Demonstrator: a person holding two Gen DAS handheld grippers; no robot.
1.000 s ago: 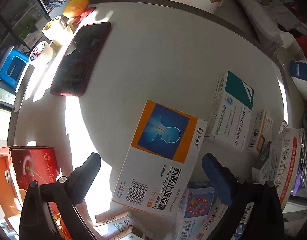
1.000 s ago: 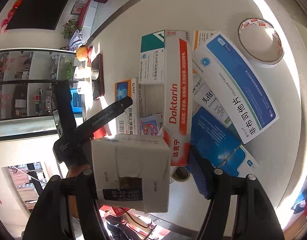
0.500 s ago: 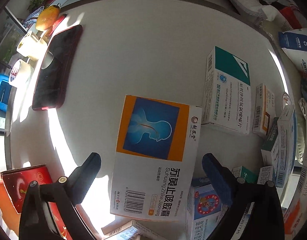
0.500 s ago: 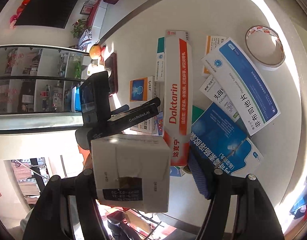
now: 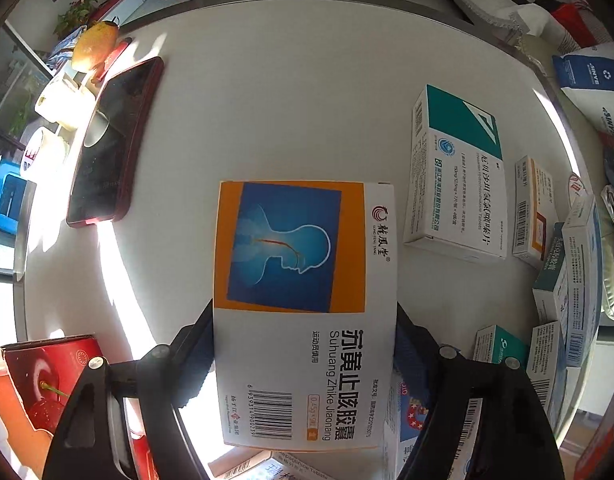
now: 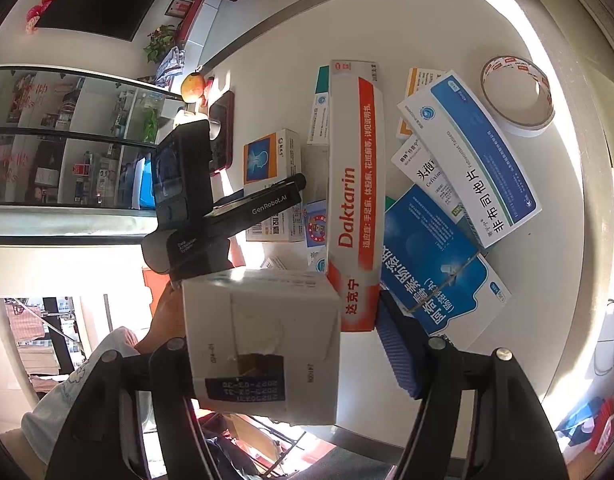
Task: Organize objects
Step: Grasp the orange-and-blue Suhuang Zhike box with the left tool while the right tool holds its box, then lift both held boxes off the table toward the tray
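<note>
Orange-blue medicine box [image 5: 303, 280] sits between the left gripper [image 5: 303, 344] jaws, which are closing, fingers at both its edges. Right gripper [image 6: 283, 344] clenches a white carton [image 6: 263, 340] above the near rim. Round white table [image 5: 287, 92], sunlit: red phone [image 5: 115, 144] far left, more boxes right, tape roll [image 6: 519, 96] far right. Glass shelving beyond.

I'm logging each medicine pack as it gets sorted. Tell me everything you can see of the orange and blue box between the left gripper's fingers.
The orange and blue box is a flat cardboard carton, white on its lower half with a barcode and "Suhuang Zhike Jiaonang", orange above around a blue drawing of a head in profile. It looks closed and undented. It lies face up between the fingers of the left gripper, whose jaws are closing on its long sides. Its near end overlaps smaller boxes.
</note>
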